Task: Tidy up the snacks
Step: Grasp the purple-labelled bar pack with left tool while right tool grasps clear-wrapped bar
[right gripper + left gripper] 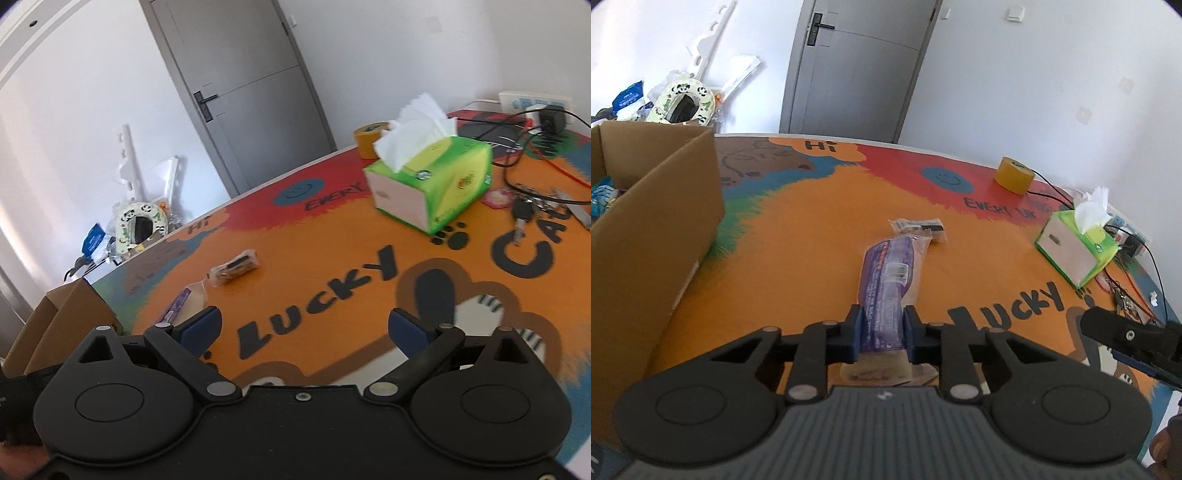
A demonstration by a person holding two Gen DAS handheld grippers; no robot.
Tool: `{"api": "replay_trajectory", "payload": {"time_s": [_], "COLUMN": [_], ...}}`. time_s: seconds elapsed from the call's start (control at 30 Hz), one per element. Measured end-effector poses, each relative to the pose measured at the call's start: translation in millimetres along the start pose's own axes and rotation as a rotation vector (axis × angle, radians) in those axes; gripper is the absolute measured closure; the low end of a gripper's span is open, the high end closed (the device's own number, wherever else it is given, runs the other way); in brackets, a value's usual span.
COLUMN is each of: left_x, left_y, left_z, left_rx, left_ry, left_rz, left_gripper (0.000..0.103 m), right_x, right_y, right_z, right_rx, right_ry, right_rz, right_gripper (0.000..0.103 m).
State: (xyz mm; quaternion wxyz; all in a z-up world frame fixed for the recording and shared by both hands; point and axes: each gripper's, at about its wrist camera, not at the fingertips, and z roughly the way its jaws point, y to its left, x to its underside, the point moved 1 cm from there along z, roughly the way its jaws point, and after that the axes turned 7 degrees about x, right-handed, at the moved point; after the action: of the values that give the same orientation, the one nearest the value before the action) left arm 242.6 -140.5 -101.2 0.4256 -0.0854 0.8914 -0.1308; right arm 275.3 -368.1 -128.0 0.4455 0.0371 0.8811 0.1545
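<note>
My left gripper (882, 334) is shut on the near end of a long purple snack packet (888, 280), which points away from me above the orange table (798, 266). A small clear-wrapped dark snack (918, 229) lies on the table just beyond it. The cardboard box (646, 229) stands open at the left, with blue packets inside. My right gripper (304, 326) is open and empty above the table; in its view the purple packet (179, 304) shows at the left, the small snack (234, 271) beyond it, and the box (66, 325) at the far left.
A green tissue box (1075, 245) (434, 184) and a yellow tape roll (1014, 175) (369, 138) stand at the right. Cables, keys (522, 214) and a power strip (535, 103) lie at the far right. A grey door (849, 70) is behind the table.
</note>
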Motion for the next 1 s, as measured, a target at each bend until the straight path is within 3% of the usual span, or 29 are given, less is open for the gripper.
{"api": "replay_trajectory", "payload": {"time_s": [0.23, 0.4, 0.57, 0.63, 0.7, 1.0], "left_x": [-6.5, -7.7, -8.2, -7.5, -7.4, -22.2], "left_y": [12.3, 12.9, 13.6, 11.0, 9.5, 25.2], "left_z": [3.5, 13.9, 25.1, 29.2, 32.2, 29.4], "left_rx": [-0.039, -0.051, -0.066, -0.076, -0.091, -0.087], "left_ry": [-0.004, 0.022, 0.028, 0.017, 0.010, -0.010], "left_rz": [0.000, -0.008, -0.023, 0.001, 0.021, -0.049], "left_gripper": [0.079, 0.067, 0.061, 0.061, 0.070, 0.074], "right_x": [-6.1, -6.5, -8.2, -9.5, -11.3, -30.9], "right_y": [15.6, 20.4, 18.1, 18.5, 20.4, 44.4], "right_z": [13.4, 20.5, 27.8, 33.0, 38.6, 62.3], "right_rx": [-0.025, -0.032, -0.025, -0.020, -0.022, -0.064], "right_ry": [0.009, 0.022, 0.033, 0.037, 0.043, 0.037], "right_rz": [-0.025, -0.035, -0.037, -0.041, -0.049, -0.136], "right_gripper": [0.005, 0.005, 0.005, 0.005, 0.005, 0.006]}}
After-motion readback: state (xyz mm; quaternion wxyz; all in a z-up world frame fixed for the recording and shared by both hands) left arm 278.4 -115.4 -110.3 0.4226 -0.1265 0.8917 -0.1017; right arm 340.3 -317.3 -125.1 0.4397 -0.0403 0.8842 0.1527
